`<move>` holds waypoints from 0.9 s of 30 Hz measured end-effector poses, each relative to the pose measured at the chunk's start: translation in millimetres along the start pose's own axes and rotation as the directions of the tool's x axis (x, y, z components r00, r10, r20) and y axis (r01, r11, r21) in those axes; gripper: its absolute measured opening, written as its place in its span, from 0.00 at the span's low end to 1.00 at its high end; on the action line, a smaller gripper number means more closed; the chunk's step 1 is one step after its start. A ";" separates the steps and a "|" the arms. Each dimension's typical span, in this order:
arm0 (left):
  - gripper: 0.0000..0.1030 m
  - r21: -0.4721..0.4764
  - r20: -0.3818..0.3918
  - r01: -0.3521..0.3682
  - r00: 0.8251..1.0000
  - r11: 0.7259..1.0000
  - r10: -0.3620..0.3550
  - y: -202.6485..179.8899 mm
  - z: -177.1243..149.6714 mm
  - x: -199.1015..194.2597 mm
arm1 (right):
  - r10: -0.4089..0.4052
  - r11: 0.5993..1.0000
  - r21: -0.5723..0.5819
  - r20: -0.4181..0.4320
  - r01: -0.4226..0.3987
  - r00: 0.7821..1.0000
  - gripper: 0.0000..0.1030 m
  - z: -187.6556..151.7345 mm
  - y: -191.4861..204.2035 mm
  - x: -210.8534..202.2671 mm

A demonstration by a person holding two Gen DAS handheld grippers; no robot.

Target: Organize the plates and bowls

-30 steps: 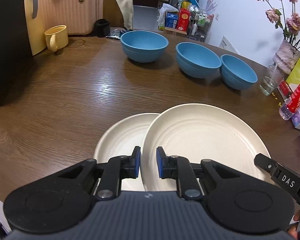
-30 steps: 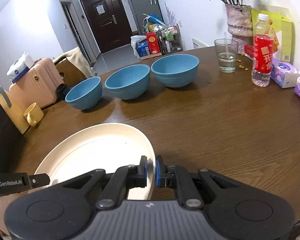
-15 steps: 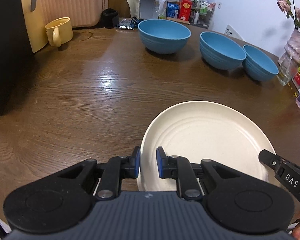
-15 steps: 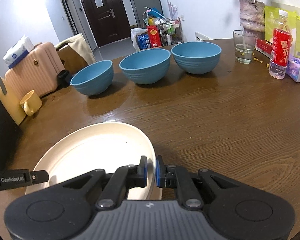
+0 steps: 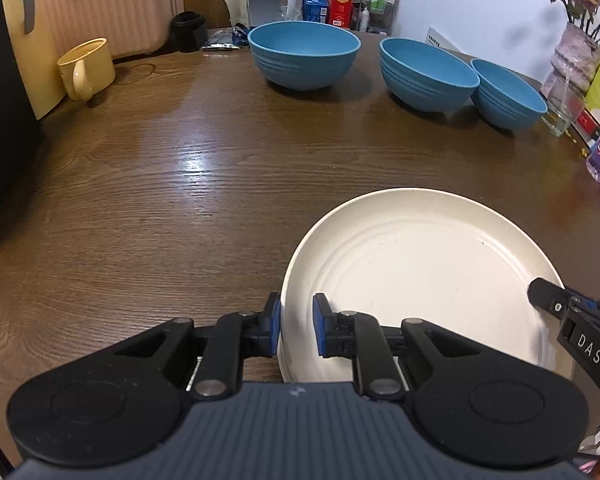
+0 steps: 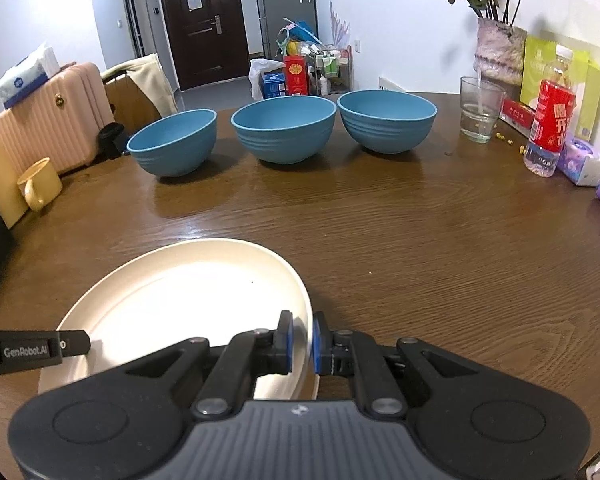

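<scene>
Left gripper [image 5: 296, 326] pinching plate [image 5: 420, 276] at left rim, lower middle of frame. Right gripper [image 6: 300, 342] pinching same plate [image 6: 188, 300] at right rim. Plate low over table [image 5: 180, 200]. 3 bowls [image 6: 284, 128] in row, upper frame. Plate looks stiff, light, smooth, maybe slippery: hold rim only.

White letters "DAS" stand on the black arm of the right tool [image 5: 588, 346] at the left wrist view's right edge, "GenRobot.AI" stands on the black arm of the left tool [image 6: 28, 351] at the right wrist view's left edge, and the red bottle label [image 6: 554, 122] near the bench's right edge carries large white Chinese characters.
</scene>
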State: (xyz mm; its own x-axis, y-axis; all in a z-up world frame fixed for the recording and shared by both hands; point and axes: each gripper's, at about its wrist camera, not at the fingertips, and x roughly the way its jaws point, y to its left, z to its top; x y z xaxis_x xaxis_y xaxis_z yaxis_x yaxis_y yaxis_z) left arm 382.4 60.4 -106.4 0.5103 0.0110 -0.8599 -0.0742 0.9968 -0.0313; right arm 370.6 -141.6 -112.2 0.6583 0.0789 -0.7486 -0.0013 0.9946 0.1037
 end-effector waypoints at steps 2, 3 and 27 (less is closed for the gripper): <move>0.16 0.011 0.001 -0.003 1.000 1.000 0.003 -0.2 -1.0 2.3 | -0.008 1.000 -0.009 -0.004 0.008 1.000 0.09 -1.5 2.0 1.1; 0.16 0.016 -0.001 -0.004 1.000 1.000 0.004 0.0 -1.3 3.0 | -0.012 1.000 -0.014 -0.005 0.012 1.000 0.10 -1.9 2.9 2.4; 0.21 0.112 0.008 -0.024 1.000 0.993 0.023 -5.9 -6.6 3.7 | -0.042 0.999 -0.025 -0.030 0.041 0.999 0.14 -10.0 7.6 7.5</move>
State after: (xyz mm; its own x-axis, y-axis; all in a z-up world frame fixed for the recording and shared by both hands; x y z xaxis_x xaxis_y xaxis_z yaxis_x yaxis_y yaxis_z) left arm 379.0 54.1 -112.8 0.5155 0.0347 -0.8562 0.0104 0.9989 0.0468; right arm 368.0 -132.7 -123.6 0.6349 0.0389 -0.7716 0.0072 0.9984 0.0562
